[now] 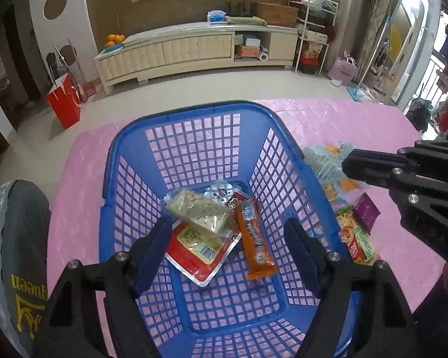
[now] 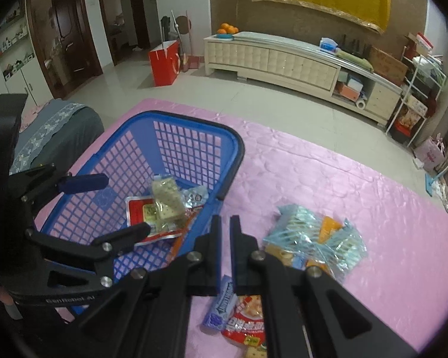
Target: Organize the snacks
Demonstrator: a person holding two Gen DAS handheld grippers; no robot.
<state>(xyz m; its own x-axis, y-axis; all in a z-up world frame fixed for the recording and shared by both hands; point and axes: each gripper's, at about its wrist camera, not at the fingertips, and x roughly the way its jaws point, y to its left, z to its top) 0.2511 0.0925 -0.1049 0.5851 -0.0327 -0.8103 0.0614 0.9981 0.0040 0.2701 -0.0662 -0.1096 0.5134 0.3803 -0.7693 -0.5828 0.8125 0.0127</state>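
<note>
A blue plastic basket (image 1: pixel 191 113) stands on the pink tablecloth (image 1: pixel 328 113). In it lie a clear-wrapped cracker pack (image 1: pixel 200 213), a red flat pack (image 1: pixel 194 259), an orange bar (image 1: pixel 255 238) and a silver packet (image 1: pixel 221 191). My left gripper (image 1: pixel 227 253) is open and empty above the basket. My right gripper (image 2: pixel 225 223) is shut with nothing between its fingers, above loose snacks right of the basket (image 2: pixel 194 131): light-blue packets (image 2: pixel 313 238), a blue-purple bar (image 2: pixel 221 307) and a red noodle pack (image 2: pixel 248 322). In the left wrist view the right gripper (image 1: pixel 348 165) comes in from the right.
A purple packet (image 1: pixel 366 213) and orange packets (image 1: pixel 348 183) also lie on the cloth right of the basket. A grey cushion (image 1: pixel 18 238) sits at the table's left edge. Beyond the table is bare floor, a red bag (image 1: pixel 64 104) and a long cream cabinet (image 1: pixel 194 50).
</note>
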